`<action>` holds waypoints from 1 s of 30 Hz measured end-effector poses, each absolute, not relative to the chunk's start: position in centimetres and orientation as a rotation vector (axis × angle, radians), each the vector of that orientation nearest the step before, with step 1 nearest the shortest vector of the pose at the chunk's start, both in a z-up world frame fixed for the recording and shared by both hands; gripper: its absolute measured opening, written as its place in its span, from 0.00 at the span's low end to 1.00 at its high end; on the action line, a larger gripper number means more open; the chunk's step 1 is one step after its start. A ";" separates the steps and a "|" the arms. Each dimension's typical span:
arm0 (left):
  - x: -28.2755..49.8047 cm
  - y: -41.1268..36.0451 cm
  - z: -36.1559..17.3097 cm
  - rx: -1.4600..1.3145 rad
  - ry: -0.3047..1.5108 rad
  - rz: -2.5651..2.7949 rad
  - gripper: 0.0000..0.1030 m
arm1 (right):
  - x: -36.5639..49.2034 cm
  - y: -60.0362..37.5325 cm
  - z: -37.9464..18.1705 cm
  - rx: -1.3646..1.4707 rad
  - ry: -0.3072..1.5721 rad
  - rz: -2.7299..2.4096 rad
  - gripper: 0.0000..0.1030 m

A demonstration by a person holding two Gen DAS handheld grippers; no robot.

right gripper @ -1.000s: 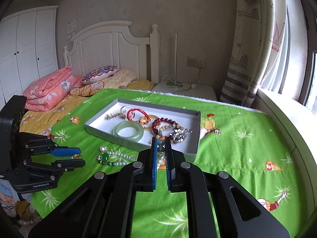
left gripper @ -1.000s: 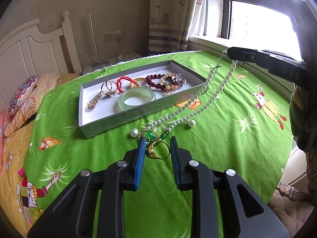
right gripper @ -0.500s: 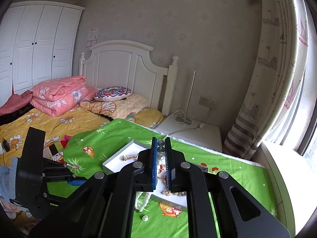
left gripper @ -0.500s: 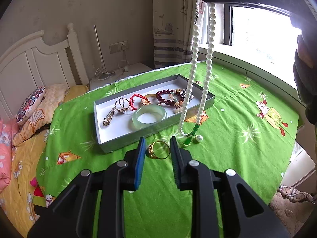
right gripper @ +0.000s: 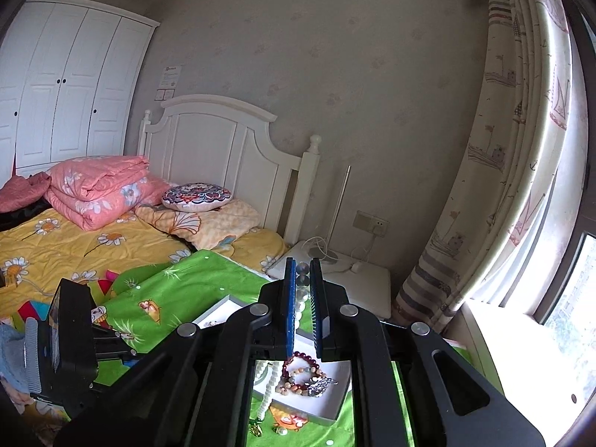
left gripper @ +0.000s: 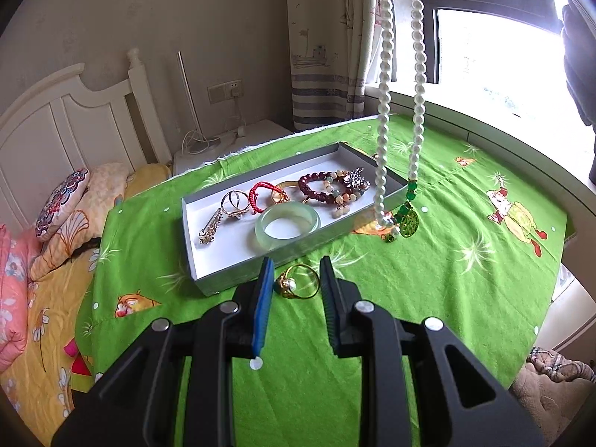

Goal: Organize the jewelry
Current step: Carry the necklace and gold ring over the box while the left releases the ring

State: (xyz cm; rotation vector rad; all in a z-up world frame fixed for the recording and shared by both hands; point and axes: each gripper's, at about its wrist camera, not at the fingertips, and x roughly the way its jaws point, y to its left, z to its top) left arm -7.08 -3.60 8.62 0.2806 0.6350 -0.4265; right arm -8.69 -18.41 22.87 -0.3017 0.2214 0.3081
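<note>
My left gripper (left gripper: 296,264) is shut on a gold ring (left gripper: 298,282) with a pale stone, held just above the green cloth before the grey jewelry box (left gripper: 238,279). High above, my right gripper (right gripper: 302,264) is shut on a pearl necklace (left gripper: 385,93). The two strands hang straight down, and the green pendant (left gripper: 408,219) dangles by the box's right front corner. The box holds a jade bangle (left gripper: 287,223), a dark red bead bracelet (left gripper: 320,186), a red cord loop and gold pieces.
The green cartoon cloth (left gripper: 465,260) covers the table. A bed with a white headboard (right gripper: 223,141), pillows and pink quilt lies at the left. A nightstand (right gripper: 346,279), a curtain (right gripper: 514,149) and a window sill stand behind. A dark sleeve (left gripper: 577,56) shows at the right edge.
My right gripper rose steeply with the pearl necklace, which left the cloth and now hangs free. My left gripper lifted a little with the ring still between its pads.
</note>
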 end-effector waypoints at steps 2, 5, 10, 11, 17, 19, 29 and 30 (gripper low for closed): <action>-6.9 -3.6 8.6 0.284 0.636 -0.424 0.24 | -8.6 -18.5 23.1 -0.307 0.217 0.303 0.09; -6.4 -3.6 8.6 0.290 0.638 -0.418 0.24 | -8.5 -18.5 23.5 -0.314 0.212 0.299 0.09; -4.9 -3.5 8.4 0.292 0.649 -0.402 0.24 | -7.2 -18.0 23.6 -0.327 0.226 0.289 0.09; -4.5 -3.4 8.4 0.290 0.651 -0.399 0.24 | -6.8 -17.9 23.6 -0.329 0.231 0.286 0.09; -2.1 -3.3 8.6 0.278 0.662 -0.379 0.24 | -4.1 -17.7 23.5 -0.320 0.254 0.256 0.09; -1.2 -3.1 8.7 0.260 0.667 -0.378 0.24 | -3.3 -17.6 23.6 -0.315 0.258 0.244 0.09; 4.5 -1.8 8.9 0.122 0.719 -0.374 0.24 | 1.5 -17.2 23.7 -0.265 0.287 0.209 0.10; 4.9 -1.8 8.7 0.118 0.723 -0.366 0.24 | 2.1 -17.0 23.7 -0.263 0.293 0.208 0.10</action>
